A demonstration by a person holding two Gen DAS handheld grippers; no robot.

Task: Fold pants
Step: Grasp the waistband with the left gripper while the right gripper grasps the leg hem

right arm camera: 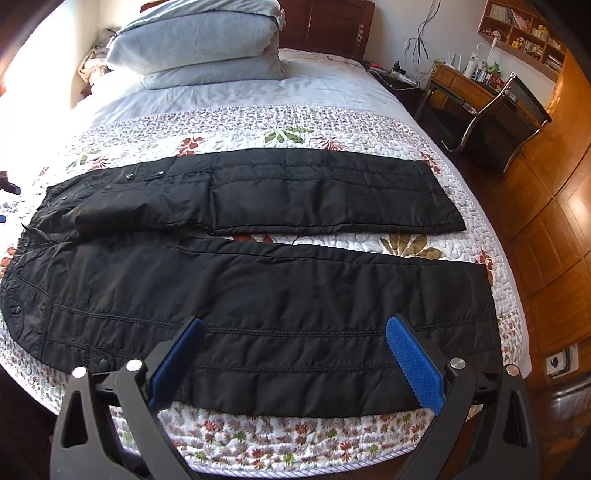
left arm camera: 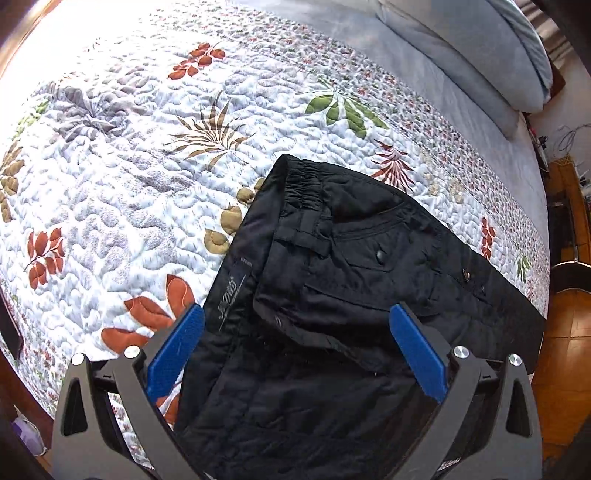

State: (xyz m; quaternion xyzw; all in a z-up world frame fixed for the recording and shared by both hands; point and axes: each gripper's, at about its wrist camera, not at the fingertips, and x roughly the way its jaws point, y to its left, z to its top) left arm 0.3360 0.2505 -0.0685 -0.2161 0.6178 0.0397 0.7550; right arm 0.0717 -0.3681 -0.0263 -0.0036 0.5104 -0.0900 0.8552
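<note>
While spread wide over the black pants (left arm camera: 332, 295), holding nothing: left gripper (left arm camera: 295, 347), both blue fingers (left arm camera: 177, 350) far apart, one on each side of the waist end, not pinching the cloth; touching or just above, cannot tell. Same with the right gripper (right arm camera: 295, 354): wide open, two blue fingers (right arm camera: 413, 362) far apart over the near leg (right arm camera: 277, 314), gripping nothing. One pair of pants (right arm camera: 240, 258), lying flat across a bed, on top of a white quilt (right arm camera: 258, 435) with leaves and flowers on it. Two legs, side by side, a thin strip of quilt showing between them; far leg (right arm camera: 314, 192) flat too. Waist at the left in the right wrist view, leg ends at the right. Stretchy band (left arm camera: 299, 184) at the top of the waist, seen from the left wrist view, with one round button (left arm camera: 380, 255) on a pocket flap and pale letters (left arm camera: 231, 299) on the inside cloth. Folded grey blankets or pillows (right arm camera: 199, 48) piled at the head of the bed, how many hard to tell. One chair (right arm camera: 495, 125) beside the bed on a wood floor (right arm camera: 554, 229), one wooden desk (right arm camera: 465, 88) behind it, and one wall shelf (right arm camera: 524, 33) full of small things.
</note>
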